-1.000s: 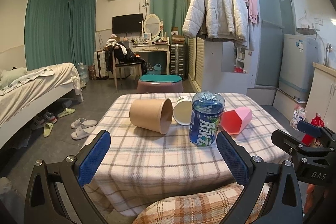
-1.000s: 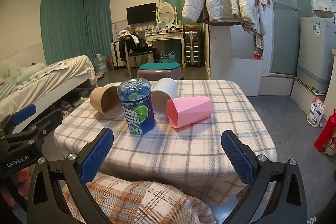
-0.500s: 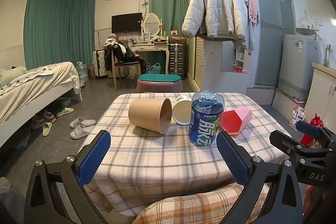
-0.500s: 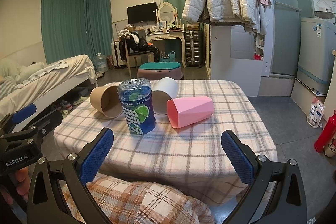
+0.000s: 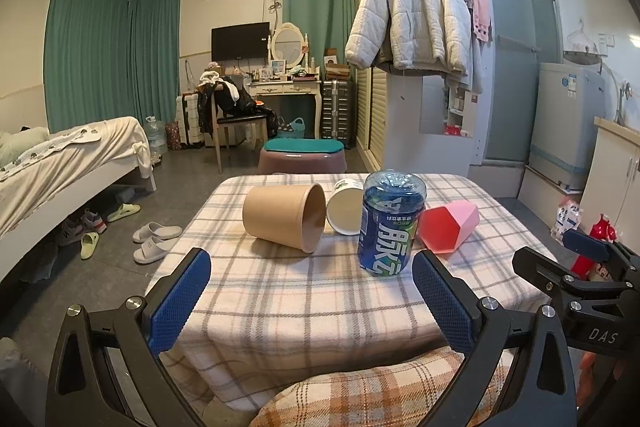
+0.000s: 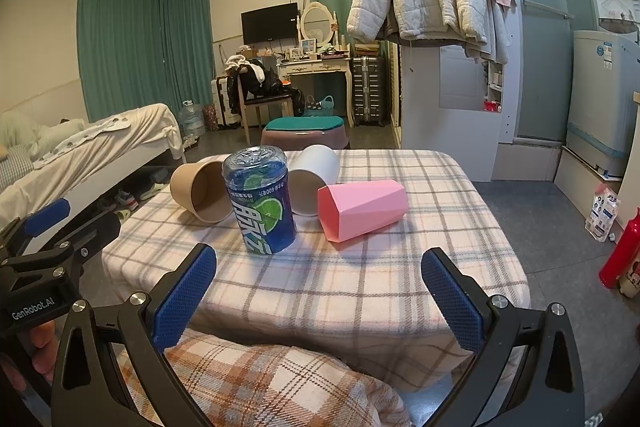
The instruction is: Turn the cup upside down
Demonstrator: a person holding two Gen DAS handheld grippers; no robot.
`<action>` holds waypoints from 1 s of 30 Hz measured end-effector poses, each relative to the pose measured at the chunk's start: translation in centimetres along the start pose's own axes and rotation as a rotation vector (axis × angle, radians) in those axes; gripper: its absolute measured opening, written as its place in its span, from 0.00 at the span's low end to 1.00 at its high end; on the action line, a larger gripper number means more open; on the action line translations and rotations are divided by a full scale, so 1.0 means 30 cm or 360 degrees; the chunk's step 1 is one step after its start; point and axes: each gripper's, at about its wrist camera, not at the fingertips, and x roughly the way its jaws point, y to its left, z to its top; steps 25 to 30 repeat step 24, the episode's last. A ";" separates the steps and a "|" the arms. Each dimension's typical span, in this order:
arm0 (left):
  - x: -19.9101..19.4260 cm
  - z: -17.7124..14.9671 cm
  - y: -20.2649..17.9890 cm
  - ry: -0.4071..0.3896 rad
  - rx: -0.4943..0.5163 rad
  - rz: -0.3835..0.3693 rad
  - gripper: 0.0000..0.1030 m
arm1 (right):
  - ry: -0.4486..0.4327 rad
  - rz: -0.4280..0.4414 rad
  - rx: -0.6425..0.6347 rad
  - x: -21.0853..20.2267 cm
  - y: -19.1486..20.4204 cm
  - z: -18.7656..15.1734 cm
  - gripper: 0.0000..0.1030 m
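Three cups lie on their sides on the checked tablecloth: a brown paper cup, a white cup and a pink faceted cup. A blue cup made from a cut bottle stands upside down in front of them. My left gripper is open and empty, short of the table's near edge. My right gripper is open and empty, also short of the near edge.
My lap under a checked blanket is just below the table's near edge. A bed stands at the left, a stool behind the table, a red bottle on the floor at the right.
Both grippers have drifted very slightly; the cups and bottle cup have not moved.
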 end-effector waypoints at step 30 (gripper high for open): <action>0.007 -0.018 -0.004 0.0005 0.0012 -0.0011 1.00 | 0.0008 0.0001 0.0003 0.006 0.003 -0.013 1.00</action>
